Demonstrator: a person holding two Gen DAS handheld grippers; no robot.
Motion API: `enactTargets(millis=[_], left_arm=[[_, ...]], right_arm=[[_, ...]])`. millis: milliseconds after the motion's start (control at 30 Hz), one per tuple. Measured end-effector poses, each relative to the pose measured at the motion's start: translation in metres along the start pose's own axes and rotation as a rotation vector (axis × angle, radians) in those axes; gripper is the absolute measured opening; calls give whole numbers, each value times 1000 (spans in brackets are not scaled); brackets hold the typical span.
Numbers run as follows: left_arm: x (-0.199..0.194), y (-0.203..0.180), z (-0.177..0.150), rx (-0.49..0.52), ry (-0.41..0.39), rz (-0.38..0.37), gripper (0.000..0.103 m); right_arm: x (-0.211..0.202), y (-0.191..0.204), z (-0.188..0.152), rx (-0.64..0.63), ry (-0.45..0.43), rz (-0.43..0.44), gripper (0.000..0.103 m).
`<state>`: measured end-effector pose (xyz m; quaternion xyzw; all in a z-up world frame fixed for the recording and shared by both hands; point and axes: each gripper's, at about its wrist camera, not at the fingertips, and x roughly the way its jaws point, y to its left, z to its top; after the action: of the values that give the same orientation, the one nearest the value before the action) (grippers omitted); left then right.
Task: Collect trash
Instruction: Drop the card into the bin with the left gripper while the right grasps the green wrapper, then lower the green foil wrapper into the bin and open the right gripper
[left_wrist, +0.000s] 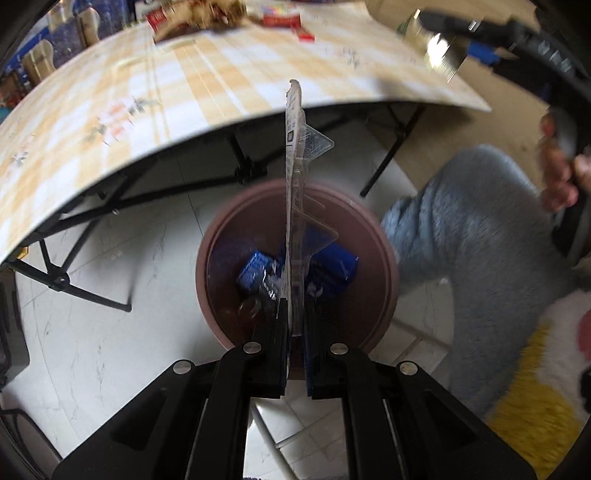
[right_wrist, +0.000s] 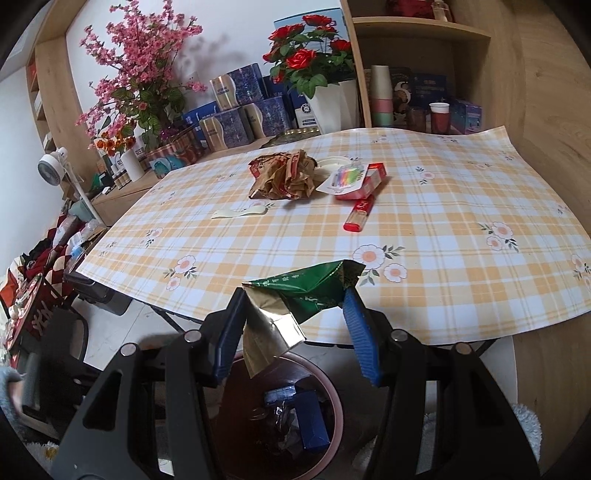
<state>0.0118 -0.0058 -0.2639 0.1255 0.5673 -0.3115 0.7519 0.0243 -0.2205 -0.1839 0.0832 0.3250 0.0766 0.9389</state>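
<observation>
Trash bin (left_wrist: 295, 266), brown and round, stood on the floor just off the edge of the surface (left_wrist: 110, 110), and in your left wrist view it sat dead centre under your left tongs (left_wrist: 295, 325). Those tongs were pinched nearly shut on a clear plastic blister pack (left_wrist: 297, 177), held edge-on and upright, pointing to 12 o'clock above the bin's mouth. Blue boxes (left_wrist: 255, 269) already lay in the bottom of the bin. At 3 o'clock in that view your grey trouser leg (left_wrist: 480, 229) was blurred.

In your right wrist view, your right tongs (right_wrist: 295, 314) stood fairly wide, with a green and gold foil wrapper (right_wrist: 306, 291) spanning the gap between them; whether both pads actually pressed it I could not tell. The wrapper hung over the bin at 6 o'clock. On the checked surface at 12 o'clock lay a crumpled brown paper bag (right_wrist: 284, 177), just right of it a red box (right_wrist: 369, 181) under a white card of coloured items (right_wrist: 343, 177), and a red tube (right_wrist: 360, 214) near them. A white scrap (right_wrist: 240, 212) lay at 11 o'clock.
</observation>
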Motion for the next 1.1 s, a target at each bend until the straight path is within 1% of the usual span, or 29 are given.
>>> enactTargets(millis=[167, 300, 467, 533, 600, 667, 767, 833, 867, 1000, 1033, 1100], left_arm=[[37, 0, 5, 45, 110, 41, 7], [58, -2, 9, 68, 160, 65, 7], [87, 1, 12, 52, 225, 62, 7], [94, 2, 12, 57, 236, 88, 8], [95, 5, 12, 54, 233, 86, 18], [91, 7, 12, 35, 208, 73, 60], [69, 11, 15, 8, 112, 77, 80], [54, 18, 18, -33, 53, 89, 89], [43, 22, 18, -57, 13, 99, 91], [3, 37, 18, -148, -115, 143, 93], [-13, 43, 15, -180, -167, 162, 94], [-30, 47, 14, -222, -234, 190, 96]], right_arm=[[1, -9, -3, 22, 9, -8, 55], [4, -13, -6, 38, 21, -10, 55], [6, -18, -8, 53, 29, -11, 55], [7, -18, -8, 55, 31, -10, 55], [8, -19, -9, 56, 35, -11, 55], [8, -19, -10, 57, 39, -10, 55], [11, -18, -12, 59, 50, -7, 55], [13, -16, -15, 58, 58, -5, 55], [14, -14, -17, 56, 65, -3, 55], [20, -3, -24, 26, 88, -2, 55], [22, 0, -27, 16, 96, 1, 55], [26, 6, -32, 6, 110, 14, 55]])
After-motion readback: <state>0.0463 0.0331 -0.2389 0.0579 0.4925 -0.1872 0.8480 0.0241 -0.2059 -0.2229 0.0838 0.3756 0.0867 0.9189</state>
